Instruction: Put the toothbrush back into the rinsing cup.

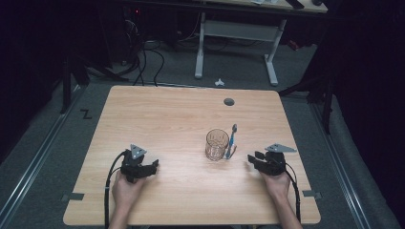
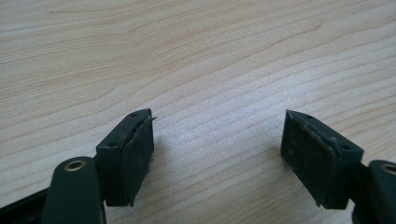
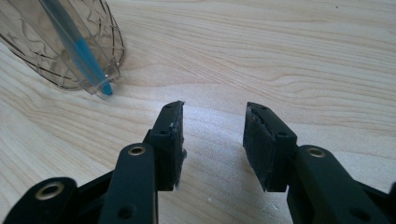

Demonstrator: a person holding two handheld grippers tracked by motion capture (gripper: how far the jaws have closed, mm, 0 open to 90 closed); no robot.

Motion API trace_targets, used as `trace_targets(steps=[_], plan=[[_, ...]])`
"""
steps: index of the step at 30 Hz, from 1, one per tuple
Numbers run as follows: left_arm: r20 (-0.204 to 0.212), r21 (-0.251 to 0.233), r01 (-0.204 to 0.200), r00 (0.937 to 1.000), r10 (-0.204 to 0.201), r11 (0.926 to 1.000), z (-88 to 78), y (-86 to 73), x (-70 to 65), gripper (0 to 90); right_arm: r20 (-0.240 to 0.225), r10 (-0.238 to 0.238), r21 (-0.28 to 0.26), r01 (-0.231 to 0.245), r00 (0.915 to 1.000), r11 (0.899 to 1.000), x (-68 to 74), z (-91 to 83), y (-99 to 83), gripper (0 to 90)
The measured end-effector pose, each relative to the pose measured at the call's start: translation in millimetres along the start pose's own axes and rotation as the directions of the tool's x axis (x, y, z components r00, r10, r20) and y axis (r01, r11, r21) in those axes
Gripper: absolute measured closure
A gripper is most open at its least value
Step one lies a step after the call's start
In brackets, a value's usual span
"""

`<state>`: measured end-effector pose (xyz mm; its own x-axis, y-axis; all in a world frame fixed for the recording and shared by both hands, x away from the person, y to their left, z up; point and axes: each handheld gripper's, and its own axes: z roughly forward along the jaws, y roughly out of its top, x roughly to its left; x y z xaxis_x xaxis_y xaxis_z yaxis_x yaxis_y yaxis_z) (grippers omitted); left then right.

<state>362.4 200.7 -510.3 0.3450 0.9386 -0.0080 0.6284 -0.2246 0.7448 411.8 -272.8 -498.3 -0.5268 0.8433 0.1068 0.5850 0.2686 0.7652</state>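
Observation:
A clear patterned glass stands upright near the middle of the wooden table. A blue toothbrush leans against the glass's right side, its lower end on the table. In the right gripper view the glass and the toothbrush sit at the upper left. My right gripper rests on the table to the right of them, open and empty. My left gripper rests at the front left, jaws wide apart over bare wood.
A round grommet hole sits near the table's far edge. Beyond the table are a white desk frame, cables on the floor and dark surroundings. The table's front edge lies just behind both hands.

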Motion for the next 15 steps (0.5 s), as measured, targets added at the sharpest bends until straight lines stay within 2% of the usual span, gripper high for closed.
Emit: trace_targets(steps=[3, 15], plan=[[0.000, 0.000, 0.000, 1.0000, 0.000, 1.0000, 0.0, 0.0, 0.0, 26.1, 0.006, -0.004, 0.004, 0.004, 1.0000, 1.000, 0.3, 1.4, -0.4, 57.6], [0.000, 0.000, 0.000, 1.0000, 0.000, 1.0000, 0.0, 0.0, 0.0, 26.1, 0.076, -0.030, 0.016, 0.029, 0.9967, 0.999, 0.8, 5.9, -1.1, 55.2]])
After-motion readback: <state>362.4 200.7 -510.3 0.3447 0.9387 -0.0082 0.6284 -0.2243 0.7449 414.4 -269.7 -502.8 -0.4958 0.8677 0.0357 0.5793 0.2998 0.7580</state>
